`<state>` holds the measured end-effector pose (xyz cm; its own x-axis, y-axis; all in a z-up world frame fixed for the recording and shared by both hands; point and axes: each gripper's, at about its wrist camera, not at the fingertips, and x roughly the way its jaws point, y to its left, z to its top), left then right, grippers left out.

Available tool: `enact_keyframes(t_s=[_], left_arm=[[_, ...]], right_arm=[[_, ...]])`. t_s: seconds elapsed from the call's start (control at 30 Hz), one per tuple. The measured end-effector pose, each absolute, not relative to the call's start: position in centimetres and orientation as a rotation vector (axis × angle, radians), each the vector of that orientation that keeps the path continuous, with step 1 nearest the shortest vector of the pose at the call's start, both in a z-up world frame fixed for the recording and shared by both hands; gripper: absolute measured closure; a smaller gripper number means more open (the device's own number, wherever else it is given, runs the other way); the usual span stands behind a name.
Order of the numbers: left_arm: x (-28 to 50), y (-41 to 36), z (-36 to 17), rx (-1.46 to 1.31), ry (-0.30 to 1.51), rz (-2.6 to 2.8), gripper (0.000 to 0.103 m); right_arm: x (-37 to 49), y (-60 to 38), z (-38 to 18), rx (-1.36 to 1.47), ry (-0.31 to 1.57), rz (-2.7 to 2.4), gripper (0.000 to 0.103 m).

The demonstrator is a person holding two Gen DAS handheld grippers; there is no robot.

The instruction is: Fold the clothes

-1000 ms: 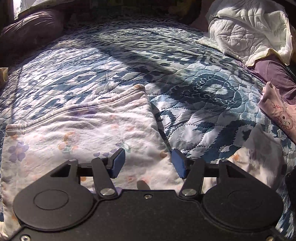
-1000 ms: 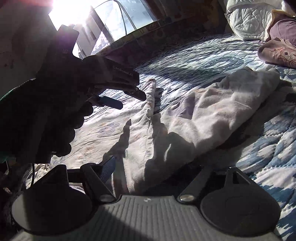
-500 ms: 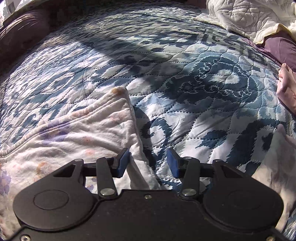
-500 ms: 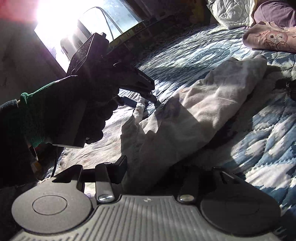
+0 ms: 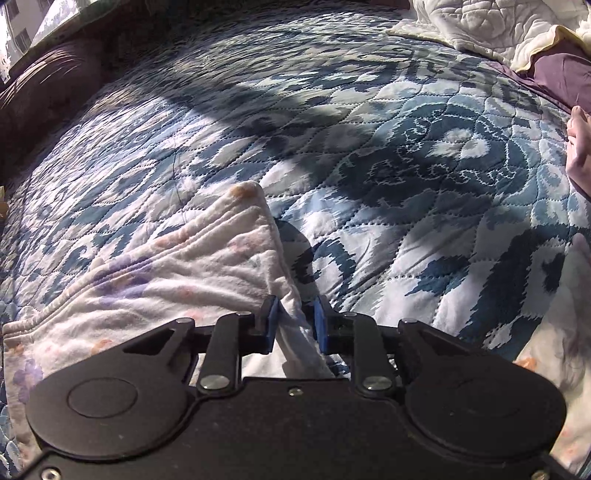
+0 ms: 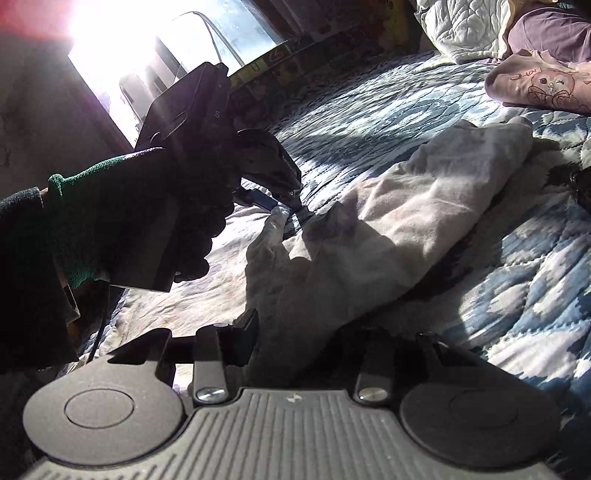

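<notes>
left gripper: the black two-finger left gripper with blue pads (image 5: 293, 326) sits at the lower centre of the left wrist view, its jaws drawn in on a raised fold of cloth that fills the narrow gap between the pads; in the right wrist view it shows at centre left (image 6: 286, 206), pinching a peak of the same cloth.
right gripper: the black right gripper with a ribbed grey body (image 6: 295, 332) lies at the bottom of its own view; cloth is bunched between its fingers, the right finger is hidden in shadow, and i cannot tell whether it is clamped.
garment: a soft white garment with faint purple and orange flowers (image 5: 155, 280), fleecy and ribbed along a stitched hem, lies at the lower left of the left wrist view, its corner pointing to mid-frame; in the right wrist view it runs crumpled from the lower centre to the upper right (image 6: 406, 229).
surface: a quilted blue and white patterned bedspread (image 5: 406, 177), stitched in curved diamond lines, striped by sun and shadow.
hand: a hand in a dark knitted glove with a green cuff (image 6: 122, 218) grips the left tool, at the left of the right wrist view.
other cloth: a pale pink garment with a cartoon drawing (image 6: 543, 85) at the upper right; a white quilted blanket (image 5: 491, 26) and a purple cloth (image 5: 565, 74) at the top right.
containers: cannot tell of any.
</notes>
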<state>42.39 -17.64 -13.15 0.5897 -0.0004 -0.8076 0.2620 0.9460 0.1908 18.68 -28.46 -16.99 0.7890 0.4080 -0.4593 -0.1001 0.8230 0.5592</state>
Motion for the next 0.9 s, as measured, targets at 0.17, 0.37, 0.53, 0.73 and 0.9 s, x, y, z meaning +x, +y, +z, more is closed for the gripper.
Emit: enact_keyframes(t_s=[0.17,0.37,0.53,0.73,0.9], left_arm=[[42.4,-15.6,-12.0,0.219,0.921,-0.170,0.096],[42.0,-12.4,-10.4,0.050,0.888,-0.188,0.096],[41.0,-8.8,-9.4,-0.094,0.844,-0.194,0.096],[39.8,-4.9,-9.5,-0.152,0.816,-0.158,0.096],[39.3,-2.1,-10.9,-0.224,0.810,-0.128,0.096]], right_arm=[[17.8,-27.2,-15.8,0.391,0.530,0.266,0.075],[16.4,-24.7,-14.2,0.147,0.405,0.263,0.077],[15.3,-22.3,-13.6,-0.016,0.332,0.299,0.078],[14.5,-19.4,-13.5,-0.135,0.290,0.393,0.078],[14.5,-16.9,-13.9,-0.205,0.302,0.480,0.078]])
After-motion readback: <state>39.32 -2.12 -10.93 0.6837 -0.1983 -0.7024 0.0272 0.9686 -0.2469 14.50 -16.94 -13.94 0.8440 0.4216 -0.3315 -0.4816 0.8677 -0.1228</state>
